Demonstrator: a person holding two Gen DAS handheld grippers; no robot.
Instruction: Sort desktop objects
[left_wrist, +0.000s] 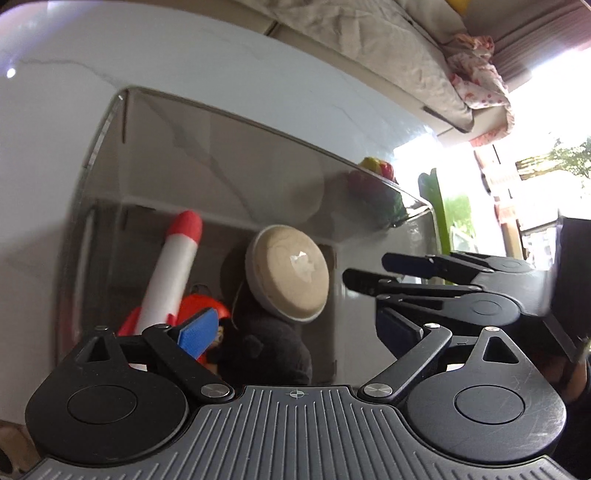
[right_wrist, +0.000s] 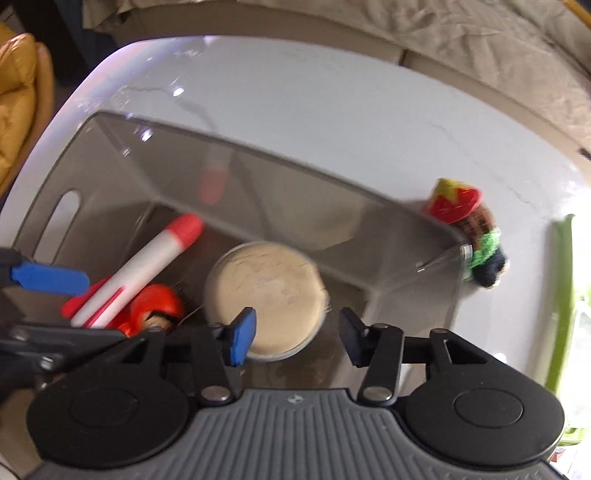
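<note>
A clear smoked plastic bin (right_wrist: 110, 155) stands on the white table (right_wrist: 314, 96). Inside lie a white rocket with a red tip (right_wrist: 147, 266), a red round toy figure (right_wrist: 155, 306), a black plush (left_wrist: 258, 350) and a round beige disc (right_wrist: 266, 295). My right gripper (right_wrist: 297, 334) is open and empty just above the disc. My left gripper (left_wrist: 295, 332) is open and empty over the bin, above the plush and the rocket (left_wrist: 173, 266). The disc (left_wrist: 291, 273) leans on the plush. A crocheted red, green and dark toy (right_wrist: 469, 229) lies on the table outside the bin's far right corner.
The right gripper's black fingers (left_wrist: 388, 280) reach in from the right in the left wrist view. A green object (right_wrist: 557, 295) stands at the table's right edge. A beige sofa with cloth (right_wrist: 480, 48) lies behind the table, a yellow cushion (right_wrist: 18, 92) to the left.
</note>
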